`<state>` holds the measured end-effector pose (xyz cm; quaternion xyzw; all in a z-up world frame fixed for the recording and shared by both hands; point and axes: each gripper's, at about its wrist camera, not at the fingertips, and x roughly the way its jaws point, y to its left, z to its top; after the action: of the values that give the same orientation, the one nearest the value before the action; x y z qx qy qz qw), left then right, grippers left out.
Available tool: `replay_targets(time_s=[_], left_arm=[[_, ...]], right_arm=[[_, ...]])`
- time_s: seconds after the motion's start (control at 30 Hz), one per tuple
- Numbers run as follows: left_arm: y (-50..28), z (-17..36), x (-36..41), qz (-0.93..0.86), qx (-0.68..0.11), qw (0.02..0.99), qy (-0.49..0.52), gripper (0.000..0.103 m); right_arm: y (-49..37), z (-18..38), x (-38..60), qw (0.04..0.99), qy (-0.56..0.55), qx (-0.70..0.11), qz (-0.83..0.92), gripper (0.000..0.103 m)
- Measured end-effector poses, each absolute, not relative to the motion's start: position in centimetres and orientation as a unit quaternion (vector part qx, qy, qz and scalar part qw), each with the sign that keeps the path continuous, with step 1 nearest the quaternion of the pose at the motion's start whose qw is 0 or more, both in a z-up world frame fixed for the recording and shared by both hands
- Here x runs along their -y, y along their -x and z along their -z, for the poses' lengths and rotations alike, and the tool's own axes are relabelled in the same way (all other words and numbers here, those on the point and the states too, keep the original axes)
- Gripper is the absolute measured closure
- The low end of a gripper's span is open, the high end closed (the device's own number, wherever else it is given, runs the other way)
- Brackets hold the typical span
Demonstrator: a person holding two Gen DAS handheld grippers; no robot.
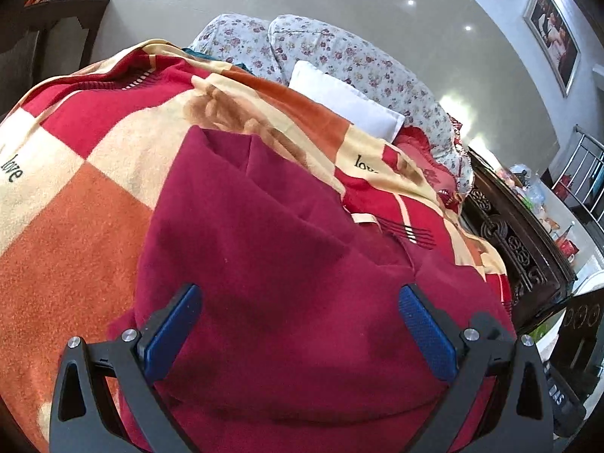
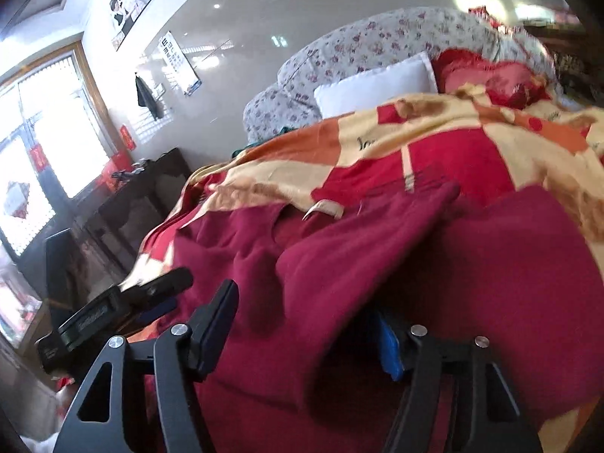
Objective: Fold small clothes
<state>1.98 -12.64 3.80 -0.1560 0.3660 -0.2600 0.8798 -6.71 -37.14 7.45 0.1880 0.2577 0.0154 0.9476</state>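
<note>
While both jaws gape wide, left gripper [image 1: 298, 324] and right gripper [image 2: 309, 321] hover over maroon garment [image 1: 271, 249] on checkered blanket [image 1: 75, 226], gripping nothing.

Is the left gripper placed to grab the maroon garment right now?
Probably yes: the left gripper is open with the maroon garment lying directly between and ahead of its fingers on the blanket; nothing blocks it.

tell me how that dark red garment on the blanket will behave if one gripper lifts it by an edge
Probably floppy: the dark red garment lies in soft creases and drapes over the right gripper. It looks fleecy, so the pads of the open left gripper should grip rather than slip. Lifted by one edge, it would likely sag and unfold onto the checked blanket.
</note>
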Motion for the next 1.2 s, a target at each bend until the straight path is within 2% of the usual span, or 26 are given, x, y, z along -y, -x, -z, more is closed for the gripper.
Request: replay_targets(time_s=[0.13, 0.2, 0.37, 0.5, 0.73, 0.8, 0.9, 0.97, 1.07, 1.2], left_arm=[[-2.6, -4.3, 10.7, 0.228, -0.350, 0.892, 0.173, 0.000], [-3.2, -4.2, 9.7, 0.222, -0.356, 0.887, 0.193, 0.000], [-4.2, -3.9, 7.7, 0.219, -0.369, 0.872, 0.236, 0.000], [-4.6, -3.8, 7.0, 0.228, -0.376, 0.859, 0.261, 0.000], [-4.4, -4.7, 7.1, 0.244, -0.368, 0.863, 0.245, 0.000], [-4.4, -4.9, 7.6, 0.270, -0.377, 0.854, 0.235, 0.000], [-4.0, -5.3, 9.4, 0.286, -0.389, 0.859, 0.171, 0.000], [-3.5, -5.1, 11.4, 0.275, -0.398, 0.871, 0.088, 0.000], [-2.7, -4.7, 13.0, 0.275, -0.404, 0.872, 0.012, 0.002], [-2.3, -4.5, 12.8, 0.295, -0.406, 0.865, 0.002, 0.002]], right_arm=[[6.5, -8.1, 35.1, 0.965, -0.127, -0.228, -0.033, 0.030], [6.9, -8.4, 32.8, 0.969, -0.074, -0.227, -0.069, 0.025], [7.9, -7.6, 26.3, 0.957, 0.065, -0.236, -0.157, 0.022], [8.0, -6.9, 24.6, 0.948, 0.102, -0.249, -0.171, 0.022], [8.7, -7.7, 29.8, 0.959, -0.034, -0.222, -0.175, 0.018], [9.3, -8.0, 32.2, 0.958, -0.092, -0.203, -0.179, 0.012], [10.0, -8.0, 35.6, 0.953, -0.177, -0.180, -0.167, 0.010], [10.2, -7.7, 37.3, 0.946, -0.222, -0.172, -0.162, 0.010], [10.3, -7.6, 38.7, 0.940, -0.257, -0.162, -0.156, 0.010], [10.4, -7.7, 38.8, 0.940, -0.259, -0.159, -0.155, 0.010]])
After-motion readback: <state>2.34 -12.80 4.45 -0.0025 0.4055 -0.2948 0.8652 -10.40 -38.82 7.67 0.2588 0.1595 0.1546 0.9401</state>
